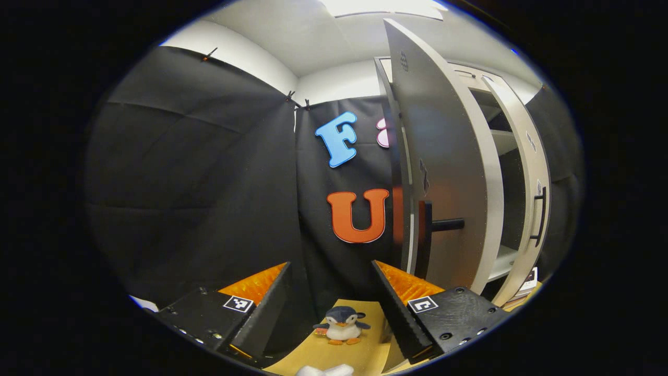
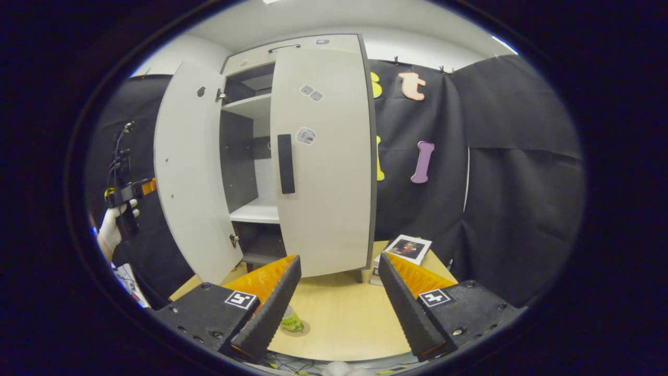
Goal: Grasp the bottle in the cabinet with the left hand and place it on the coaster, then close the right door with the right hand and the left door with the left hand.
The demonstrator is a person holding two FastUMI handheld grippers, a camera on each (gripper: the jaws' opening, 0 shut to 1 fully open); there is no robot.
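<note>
Green-labelled bottle (image 2: 290,319) stands on coaster (image 2: 301,330) beside open right claw (image 2: 334,308).

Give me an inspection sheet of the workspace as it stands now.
Surface: light wood table.
Job's things: bottle on coaster; right door near shut; left door wide open.
Clutter: penguin toy, photo booklet.
Grippers: left gripper open, empty; right gripper open, empty.
Cables: wires along the table's near edge.
Surroundings: black cloth wall, white ceiling.
</note>
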